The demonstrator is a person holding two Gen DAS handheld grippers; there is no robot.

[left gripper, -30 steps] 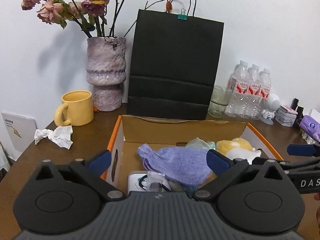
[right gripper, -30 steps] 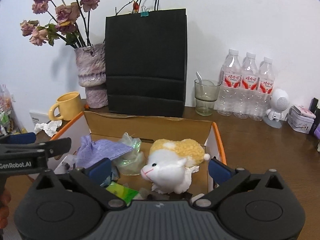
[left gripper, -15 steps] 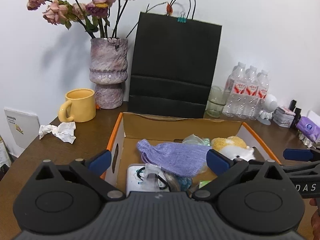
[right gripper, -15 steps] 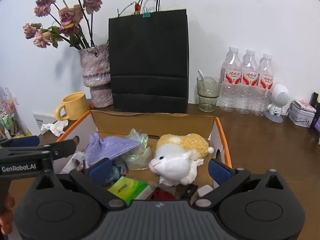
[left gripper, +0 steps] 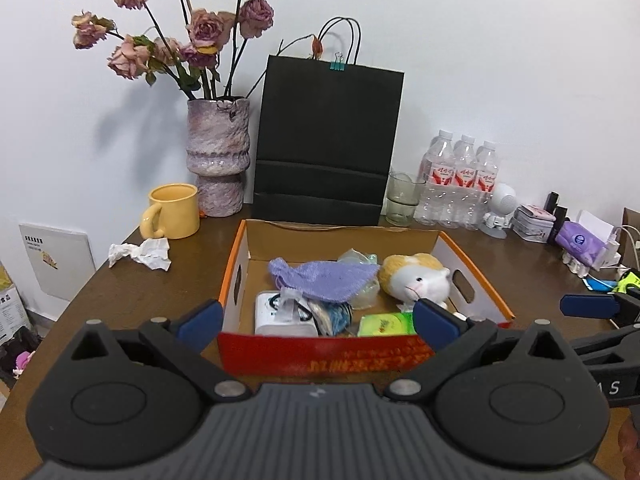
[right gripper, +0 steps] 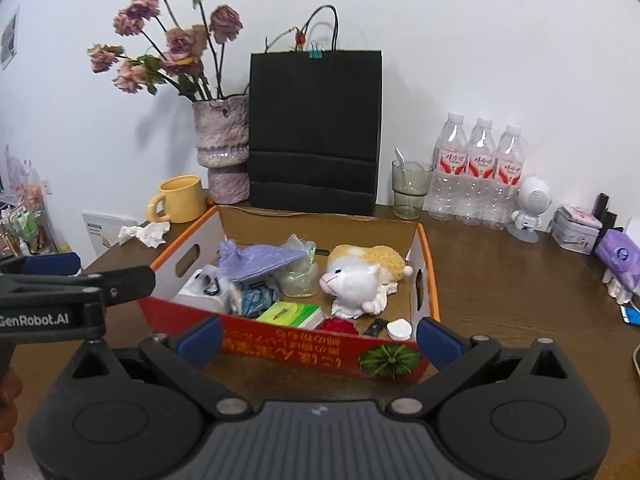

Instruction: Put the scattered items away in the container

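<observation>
Left gripper (left gripper: 316, 322) and right gripper (right gripper: 318, 338) are both hovering near the cardboard box (right gripper: 320, 350), jaws spread, gripping nothing; plush toy (right gripper: 356, 276) is lying inside, right.

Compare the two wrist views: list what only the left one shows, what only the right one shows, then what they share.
Only the left wrist view shows the right tool's blue tip at its right edge and a white charger with cables.

Only the right wrist view shows the left tool at its left edge, a red item and a small white case in the box's near right corner, and the watermelon print on the box front.

Both show the cardboard box, purple cloth, plush toy, yellow mug, crumpled tissue, vase, black bag and water bottles.
</observation>
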